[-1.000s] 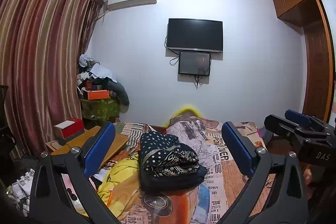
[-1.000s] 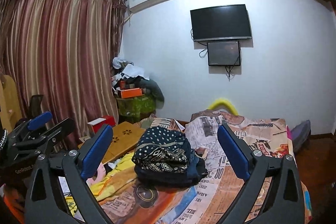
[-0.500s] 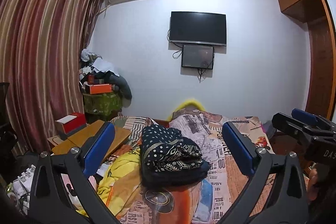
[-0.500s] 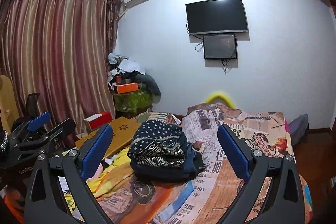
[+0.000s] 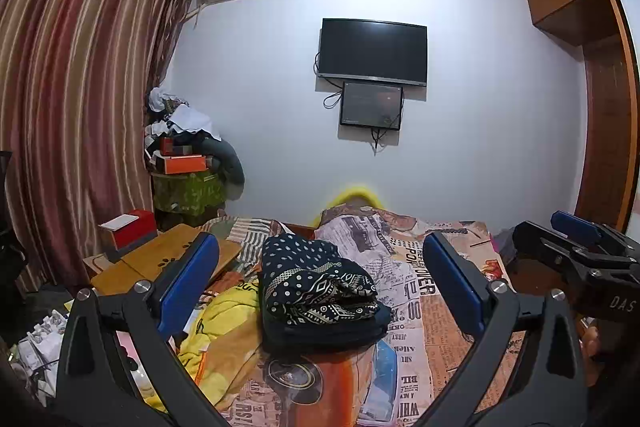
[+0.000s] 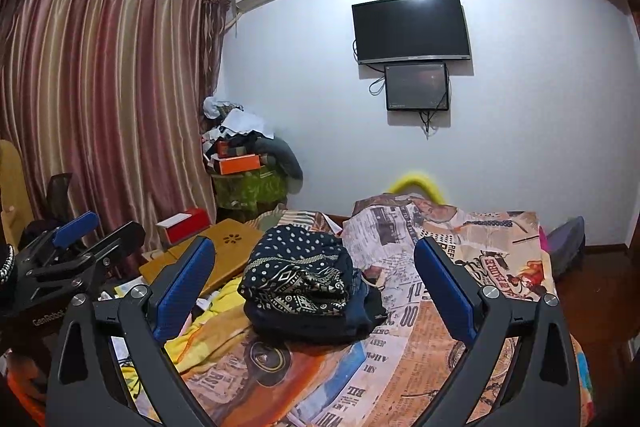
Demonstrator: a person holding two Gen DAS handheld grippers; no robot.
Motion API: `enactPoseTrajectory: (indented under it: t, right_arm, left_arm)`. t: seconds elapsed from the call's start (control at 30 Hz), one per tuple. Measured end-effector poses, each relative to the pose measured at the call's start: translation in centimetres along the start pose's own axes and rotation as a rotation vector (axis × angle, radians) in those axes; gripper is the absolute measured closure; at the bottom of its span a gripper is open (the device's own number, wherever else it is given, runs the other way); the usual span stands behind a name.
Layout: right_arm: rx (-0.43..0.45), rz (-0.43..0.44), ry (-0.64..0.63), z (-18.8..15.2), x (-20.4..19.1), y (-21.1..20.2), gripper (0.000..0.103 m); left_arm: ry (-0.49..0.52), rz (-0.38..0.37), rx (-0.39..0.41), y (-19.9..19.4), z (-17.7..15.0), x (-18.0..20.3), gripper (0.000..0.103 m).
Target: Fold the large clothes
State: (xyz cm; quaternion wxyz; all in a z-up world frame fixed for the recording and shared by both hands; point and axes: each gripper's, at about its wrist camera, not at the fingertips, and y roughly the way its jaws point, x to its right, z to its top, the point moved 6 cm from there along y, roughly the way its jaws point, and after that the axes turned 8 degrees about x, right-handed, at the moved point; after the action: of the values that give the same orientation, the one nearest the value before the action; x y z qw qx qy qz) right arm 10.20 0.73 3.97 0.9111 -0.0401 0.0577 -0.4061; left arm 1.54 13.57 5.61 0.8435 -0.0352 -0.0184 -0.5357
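Observation:
A stack of folded dark clothes (image 5: 316, 291), topped by a navy garment with white dots and patterned bands, rests on the bed (image 5: 412, 311) with its newspaper-print cover. The same stack (image 6: 300, 279) shows in the right wrist view. My left gripper (image 5: 320, 287) is open, held back from the stack with nothing between its blue pads. My right gripper (image 6: 316, 287) is open too and empty. Each gripper appears in the other's view: the right one (image 5: 580, 259) at the right edge, the left one (image 6: 76, 251) at the left edge.
A crumpled yellow cloth (image 5: 224, 331) lies left of the stack. A low wooden table (image 5: 160, 263) with a red box (image 5: 130, 231) stands beside the bed. A cluttered pile (image 5: 184, 163) fills the corner by the curtain (image 5: 72, 107). A TV (image 5: 372, 51) hangs on the far wall.
Both cameras have tilted and shifted slightly, so the room sits a little differently in frame. The folded stack lies as before and both grippers stay open.

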Motion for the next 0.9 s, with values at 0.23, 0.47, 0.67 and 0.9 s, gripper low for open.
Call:
enactPoseTrajectory:
  t: [0.23,0.47,0.67,0.9]
  right_arm:
    - [0.005,-0.011,-0.010,0.20,0.22,-0.26,0.004]
    - [0.010,-0.011,-0.010,0.24,0.34,-0.38,0.004]
    - [0.015,-0.018,-0.004,0.27,0.52,-0.48,0.004]
    - [0.008,-0.020,0.005,0.12,0.87,-0.26,0.004]
  left_arm:
    - [0.003,-0.019,-0.002,0.00,-0.09,0.35,0.001]
    - [-0.019,-0.042,-0.005,0.00,0.08,0.53,0.001]
    - [-0.029,-0.054,-0.005,0.08,0.18,0.68,0.001]
    - [-0.026,-0.061,-0.012,0.24,-0.10,0.86,0.001]
